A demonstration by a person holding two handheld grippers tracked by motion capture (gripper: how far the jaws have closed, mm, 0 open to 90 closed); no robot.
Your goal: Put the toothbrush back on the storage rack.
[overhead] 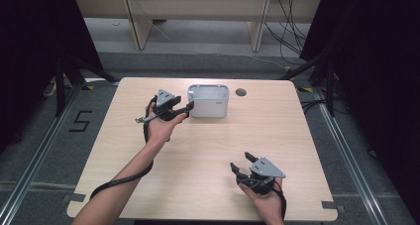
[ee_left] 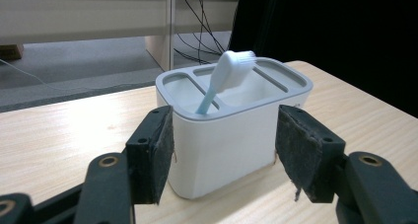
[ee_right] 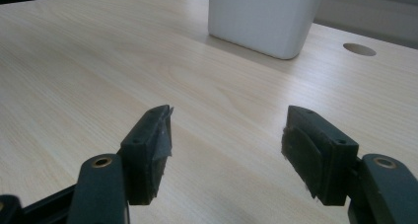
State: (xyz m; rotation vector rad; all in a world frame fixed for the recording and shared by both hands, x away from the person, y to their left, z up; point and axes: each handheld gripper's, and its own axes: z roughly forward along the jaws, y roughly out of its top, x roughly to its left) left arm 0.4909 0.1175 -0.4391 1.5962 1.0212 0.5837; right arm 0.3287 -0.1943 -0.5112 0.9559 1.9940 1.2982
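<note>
A white holder (overhead: 208, 101) with a grey divided top stands at the far middle of the table. A light-blue toothbrush (ee_left: 224, 76) leans in one of its compartments, head up. My left gripper (overhead: 184, 110) is just left of the holder, pointing at its side. In the left gripper view the left gripper (ee_left: 224, 157) is open, its pads apart on either side of the holder (ee_left: 231, 130) and short of it, with nothing held. My right gripper (overhead: 241, 164) rests near the front right of the table, open and empty (ee_right: 226, 145), facing the holder (ee_right: 263, 17) from afar.
The wooden table (overhead: 208, 150) has a round cable hole (overhead: 240, 92) just right of the holder. Cables from both grippers trail toward the front edge. Desk legs and loose wires stand on the floor beyond the table's far edge.
</note>
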